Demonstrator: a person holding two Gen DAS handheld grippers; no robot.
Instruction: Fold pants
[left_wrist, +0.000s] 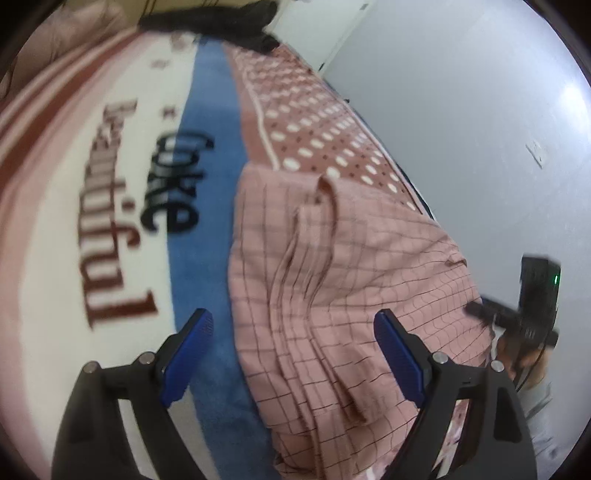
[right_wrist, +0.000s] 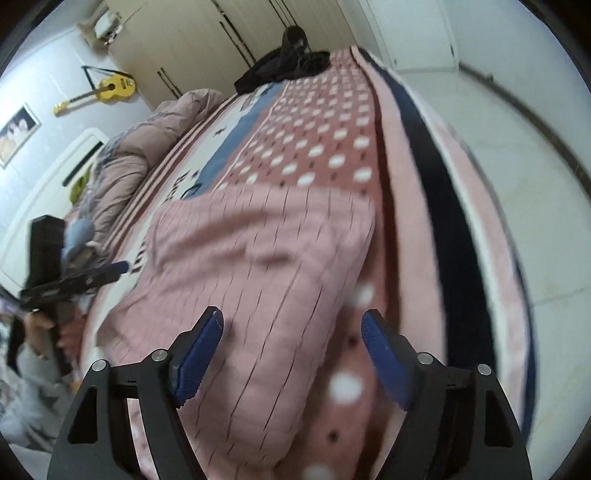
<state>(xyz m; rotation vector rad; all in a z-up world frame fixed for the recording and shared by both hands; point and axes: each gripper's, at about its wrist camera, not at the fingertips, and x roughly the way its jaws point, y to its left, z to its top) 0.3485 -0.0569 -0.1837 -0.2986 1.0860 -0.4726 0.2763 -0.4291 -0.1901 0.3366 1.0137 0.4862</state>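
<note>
Pink checked pants (left_wrist: 332, 277) lie bunched and partly folded on the bed's patterned blanket (left_wrist: 207, 206). My left gripper (left_wrist: 291, 315) hovers just above the pants' near left edge, jaws open, blue pads apart with nothing pinched. In the right wrist view the pants (right_wrist: 258, 258) spread across the dotted blanket (right_wrist: 332, 155). My right gripper (right_wrist: 292, 314) stands open over their near right edge, one pad above cloth, the other above the blanket. Each view shows the other gripper at its side: the right gripper (left_wrist: 480, 310), the left gripper (right_wrist: 118, 267). Blur hides whether any pad touches cloth.
A dark heap of clothes (right_wrist: 284, 66) lies at the bed's far end and a pink quilt (right_wrist: 147, 147) is bunched along its left side. The bed's edge (right_wrist: 436, 206) drops to a pale floor (right_wrist: 535, 221) on the right. A yellow guitar (right_wrist: 110, 88) hangs on the wall.
</note>
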